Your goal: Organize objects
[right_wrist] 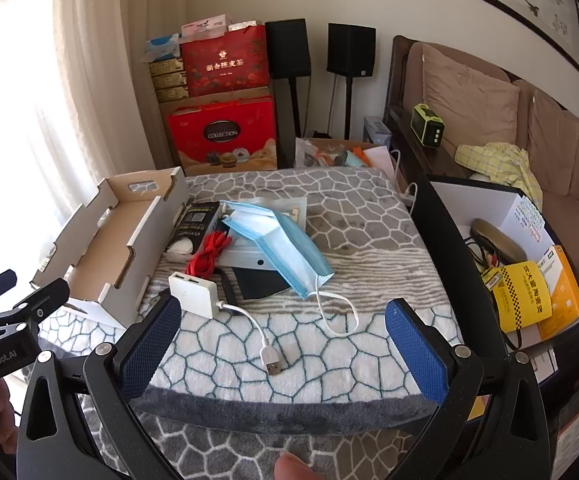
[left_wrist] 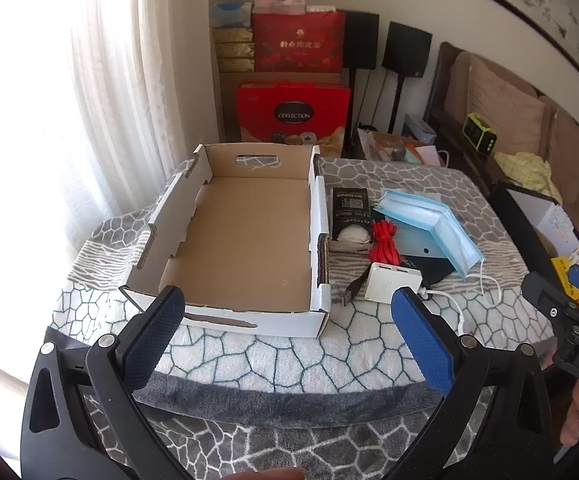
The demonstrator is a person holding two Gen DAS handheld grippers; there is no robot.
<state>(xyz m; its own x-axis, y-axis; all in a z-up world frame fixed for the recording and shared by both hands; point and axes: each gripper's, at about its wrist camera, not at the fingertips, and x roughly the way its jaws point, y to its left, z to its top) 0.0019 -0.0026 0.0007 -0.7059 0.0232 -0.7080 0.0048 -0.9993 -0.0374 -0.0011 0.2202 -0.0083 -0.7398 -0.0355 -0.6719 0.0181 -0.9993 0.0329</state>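
Observation:
An empty cardboard tray (left_wrist: 245, 236) (right_wrist: 101, 248) sits on the patterned blanket at left. Right of it lie a black mask package (left_wrist: 349, 212) (right_wrist: 195, 226), a red cord bundle (left_wrist: 385, 244) (right_wrist: 207, 258), a stack of blue face masks (left_wrist: 429, 220) (right_wrist: 285, 244), a dark flat pouch (right_wrist: 261, 282) and a white USB hub (left_wrist: 393, 284) (right_wrist: 193, 292) with its white cable (right_wrist: 261, 340). My left gripper (left_wrist: 285, 328) is open, above the tray's near wall. My right gripper (right_wrist: 285, 340) is open over the cable. Both are empty.
The blanket-covered table (left_wrist: 289, 360) (right_wrist: 349, 216) ends at a black box of items (right_wrist: 521, 280) on the right. Red gift boxes (left_wrist: 293, 112) and speakers (left_wrist: 405, 52) stand behind. A sofa (right_wrist: 489, 112) lies at right. The right gripper shows in the left wrist view (left_wrist: 569, 304).

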